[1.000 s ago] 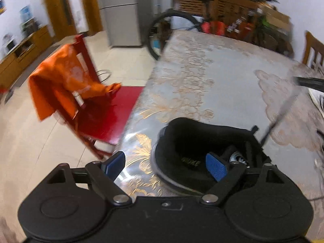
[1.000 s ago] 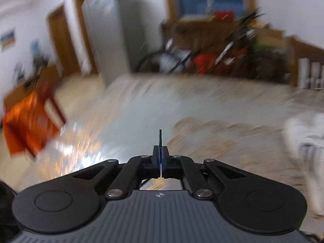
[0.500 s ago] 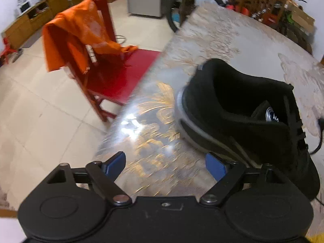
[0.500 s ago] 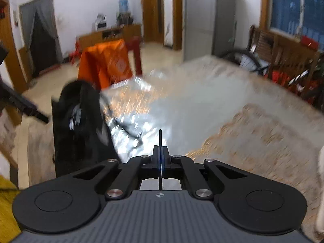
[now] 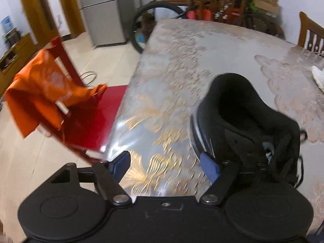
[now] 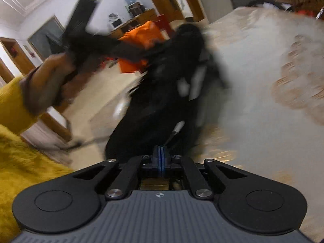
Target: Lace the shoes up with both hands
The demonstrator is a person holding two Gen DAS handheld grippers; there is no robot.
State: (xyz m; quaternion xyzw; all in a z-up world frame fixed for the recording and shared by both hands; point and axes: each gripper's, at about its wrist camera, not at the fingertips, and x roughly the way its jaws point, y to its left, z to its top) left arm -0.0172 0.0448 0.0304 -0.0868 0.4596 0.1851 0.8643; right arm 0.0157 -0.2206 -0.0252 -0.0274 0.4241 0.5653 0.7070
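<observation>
A black shoe (image 5: 249, 125) lies on the patterned table (image 5: 192, 60), heel toward the left wrist camera. My left gripper (image 5: 165, 165) is open and empty, its right finger (image 5: 209, 167) beside the shoe's sole. In the right wrist view the shoe (image 6: 168, 93) is blurred, just ahead. My right gripper (image 6: 161, 158) is shut on the black lace (image 6: 175, 130), whose pale tip sticks out past the fingertips. The left gripper's body (image 6: 81, 22) and the hand holding it show at the upper left there.
A red chair (image 5: 81, 109) draped with orange cloth (image 5: 42, 93) stands off the table's left edge. A white shoe (image 5: 319, 77) lies at the far right. A bicycle (image 5: 162, 20), a fridge (image 5: 101, 10) and a wooden chair (image 5: 311, 34) stand beyond the table.
The right gripper has swung left and closer to the shoe with the lace held. The left gripper's view has tilted up, and its right finger now sits beside the shoe.
</observation>
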